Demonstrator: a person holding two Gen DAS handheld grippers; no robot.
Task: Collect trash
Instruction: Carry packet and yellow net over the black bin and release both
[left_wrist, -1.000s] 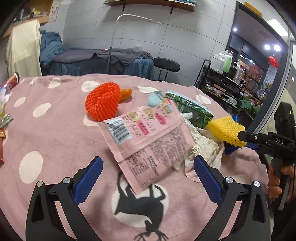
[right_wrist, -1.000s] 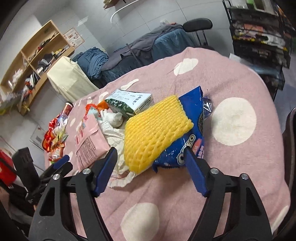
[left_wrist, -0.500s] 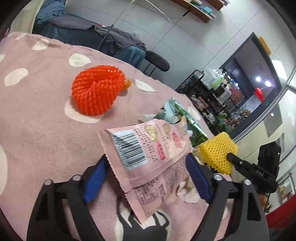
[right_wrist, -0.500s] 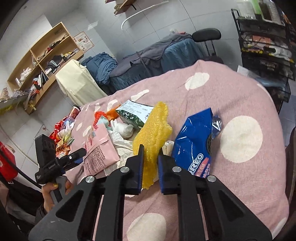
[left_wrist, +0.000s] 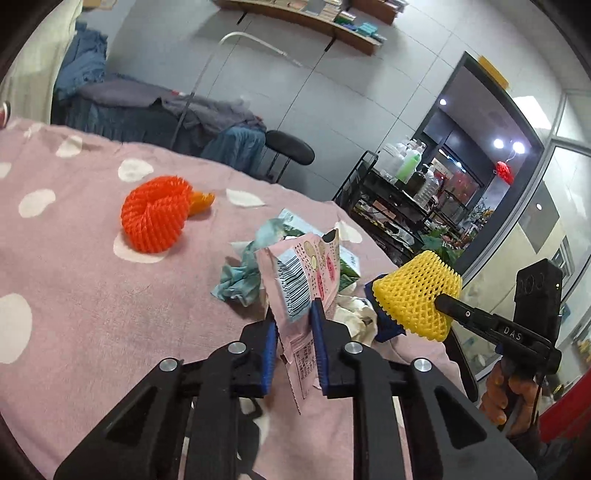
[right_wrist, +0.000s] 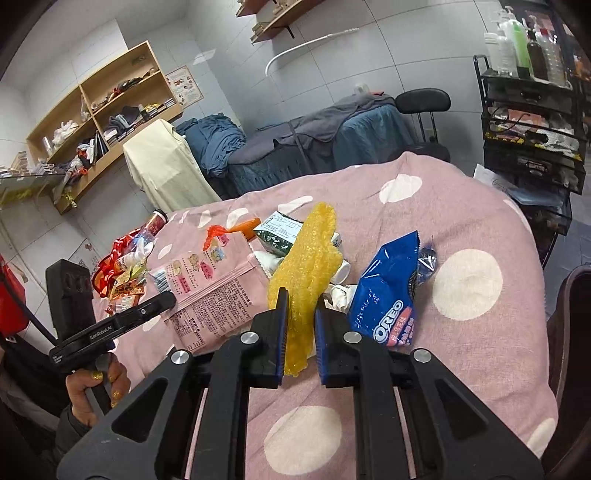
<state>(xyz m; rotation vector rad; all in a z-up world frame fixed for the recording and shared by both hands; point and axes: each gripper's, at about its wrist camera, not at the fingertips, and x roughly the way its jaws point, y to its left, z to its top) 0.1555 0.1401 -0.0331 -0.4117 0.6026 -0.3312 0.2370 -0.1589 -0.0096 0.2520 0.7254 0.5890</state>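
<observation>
now left hand-held gripper (left_wrist: 293, 334) just closed, clamped on pink snack packet (left_wrist: 301, 291); right hand-held gripper (right_wrist: 298, 338) clenched on yellow foam net (right_wrist: 308, 273), both lifted off pink dotted bedspread (right_wrist: 461, 206), just left of blue oreo bag (right_wrist: 388, 291).

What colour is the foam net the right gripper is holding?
Yellow. The foam net shows best in the right wrist view, pinched in the right gripper.

Both wrist views look down close over the pink bedspread (left_wrist: 74, 280), apparently facing each other.
</observation>
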